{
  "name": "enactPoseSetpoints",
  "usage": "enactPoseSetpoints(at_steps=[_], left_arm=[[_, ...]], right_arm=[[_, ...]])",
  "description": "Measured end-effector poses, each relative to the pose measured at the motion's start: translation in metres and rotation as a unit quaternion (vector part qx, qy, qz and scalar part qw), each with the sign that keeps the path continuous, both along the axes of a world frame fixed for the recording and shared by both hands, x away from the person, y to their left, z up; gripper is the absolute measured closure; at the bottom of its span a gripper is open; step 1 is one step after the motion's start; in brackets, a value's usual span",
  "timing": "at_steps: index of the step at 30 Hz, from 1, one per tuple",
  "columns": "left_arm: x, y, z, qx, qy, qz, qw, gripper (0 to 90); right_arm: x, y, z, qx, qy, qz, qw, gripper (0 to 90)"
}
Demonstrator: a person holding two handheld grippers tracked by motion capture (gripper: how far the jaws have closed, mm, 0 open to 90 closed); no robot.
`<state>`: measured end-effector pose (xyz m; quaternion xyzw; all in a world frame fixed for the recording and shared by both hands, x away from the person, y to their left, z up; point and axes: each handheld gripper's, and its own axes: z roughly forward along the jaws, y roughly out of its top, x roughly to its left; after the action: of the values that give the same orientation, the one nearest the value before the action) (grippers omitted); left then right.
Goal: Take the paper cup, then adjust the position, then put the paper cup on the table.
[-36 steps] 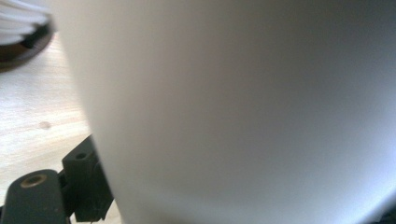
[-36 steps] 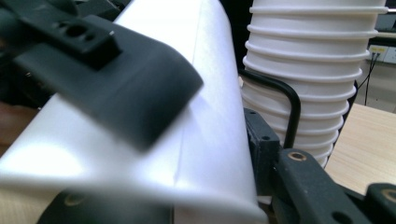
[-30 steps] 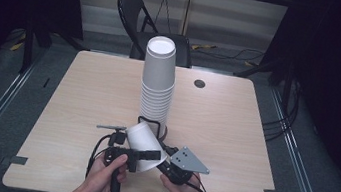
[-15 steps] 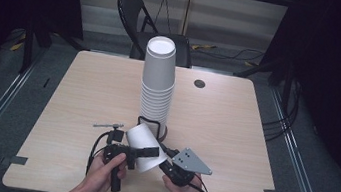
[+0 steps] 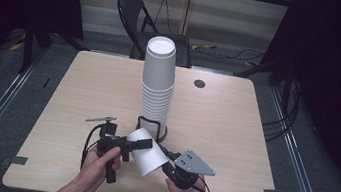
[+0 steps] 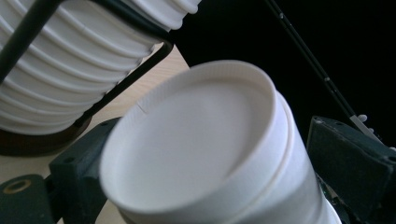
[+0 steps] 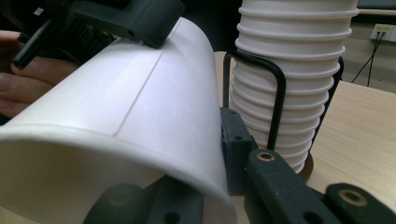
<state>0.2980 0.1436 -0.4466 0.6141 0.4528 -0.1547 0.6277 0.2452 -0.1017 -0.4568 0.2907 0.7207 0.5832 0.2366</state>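
A single white paper cup [image 5: 148, 154] lies tilted just above the table between my two grippers, base toward the left one. My left gripper [image 5: 137, 144] has the cup's base [image 6: 196, 149] between its jaws. These jaws have just been opening, and the right-hand one stands a little off the cup wall. My right gripper [image 5: 166, 157] has just closed further and is shut on the wide end of the cup [image 7: 116, 116], with one jaw pressing on the wall near the rim. Just behind, a tall stack of white cups [image 5: 157, 89] stands in a black wire holder [image 5: 150, 123].
The light wooden table [image 5: 234, 130] carries a thin metal tool [image 5: 100, 118] left of the holder and a dark round grommet [image 5: 199, 84] at the back. A black folding chair [image 5: 143, 21] stands beyond the far edge. Cables trail from both grippers.
The cup has shifted a little down and to the right, away from the stack and toward the right gripper. Both hands have stayed almost where they were.
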Motion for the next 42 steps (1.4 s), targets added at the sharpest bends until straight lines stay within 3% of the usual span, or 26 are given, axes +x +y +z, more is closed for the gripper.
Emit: enactPoseSetpoints(at_steps=[6, 9, 13, 16, 17, 20, 22, 23, 25, 27, 29, 32, 36, 38, 39, 42], left_arm=[[0.001, 0.008, 0.003, 0.015, -0.04, 0.017, 0.9989, 12.5], [0.001, 0.011, 0.006, 0.036, -0.058, 0.025, 0.9973, 15.0], [0.001, 0.015, 0.012, 0.067, -0.094, 0.039, 0.9926, 15.3], [-0.001, 0.016, 0.014, 0.092, -0.131, 0.047, 0.986, 15.4], [-0.001, 0.016, 0.014, 0.098, -0.135, 0.045, 0.985, 15.4], [-0.004, 0.013, 0.015, 0.129, -0.17, 0.044, 0.976, 15.4], [-0.006, 0.012, 0.016, 0.156, -0.199, 0.032, 0.967, 15.6], [-0.007, 0.011, 0.016, 0.162, -0.208, 0.03, 0.9641, 15.6], [-0.008, 0.009, 0.017, 0.169, -0.22, 0.018, 0.9606, 15.8], [-0.009, 0.008, 0.016, 0.182, -0.234, -0.003, 0.9552, 15.7], [-0.01, 0.006, 0.016, 0.192, -0.241, -0.014, 0.9512, 15.6], [-0.012, 0.004, 0.015, 0.216, -0.259, -0.032, 0.9408, 15.9], [-0.015, 0.001, 0.013, 0.233, -0.274, -0.054, 0.9315, 15.9], [-0.016, -0.001, 0.011, 0.247, -0.285, -0.069, 0.9238, 15.9], [-0.016, -0.002, 0.01, 0.25, -0.288, -0.073, 0.9216, 16.0], [-0.019, -0.006, 0.01, 0.265, -0.305, -0.094, 0.9099, 16.4]], right_arm=[[-0.003, -0.005, 0.0, -0.006, 0.014, 0.007, 0.9999, 86.8], [-0.004, -0.008, -0.001, -0.013, 0.023, 0.006, 0.9996, 86.8], [-0.002, -0.015, -0.001, -0.035, 0.047, 0.004, 0.9983, 86.8], [0.0, -0.021, 0.0, -0.041, 0.065, 0.0, 0.997, 86.8], [0.001, -0.023, 0.001, -0.051, 0.072, -0.003, 0.9961, 86.8], [0.003, -0.029, 0.002, -0.055, 0.088, -0.006, 0.9946, 86.8], [0.004, -0.032, 0.003, -0.058, 0.102, -0.006, 0.9931, 86.8], [0.005, -0.033, 0.004, -0.059, 0.108, -0.008, 0.9924, 86.8], [0.007, -0.036, 0.004, -0.061, 0.117, -0.008, 0.9912, 86.8], [0.009, -0.038, 0.004, -0.066, 0.126, -0.006, 0.9898, 86.8], [0.011, -0.04, 0.004, -0.07, 0.135, -0.001, 0.9883, 86.8], [0.014, -0.042, 0.005, -0.079, 0.15, 0.002, 0.9854, 86.8], [0.017, -0.044, 0.006, -0.09, 0.163, 0.01, 0.9824, 86.8], [0.019, -0.044, 0.007, -0.093, 0.17, 0.016, 0.981, 86.8], [0.019, -0.044, 0.008, -0.096, 0.171, 0.017, 0.9805, 86.8], [0.021, -0.043, 0.008, -0.104, 0.179, 0.022, 0.9782, 86.8]])
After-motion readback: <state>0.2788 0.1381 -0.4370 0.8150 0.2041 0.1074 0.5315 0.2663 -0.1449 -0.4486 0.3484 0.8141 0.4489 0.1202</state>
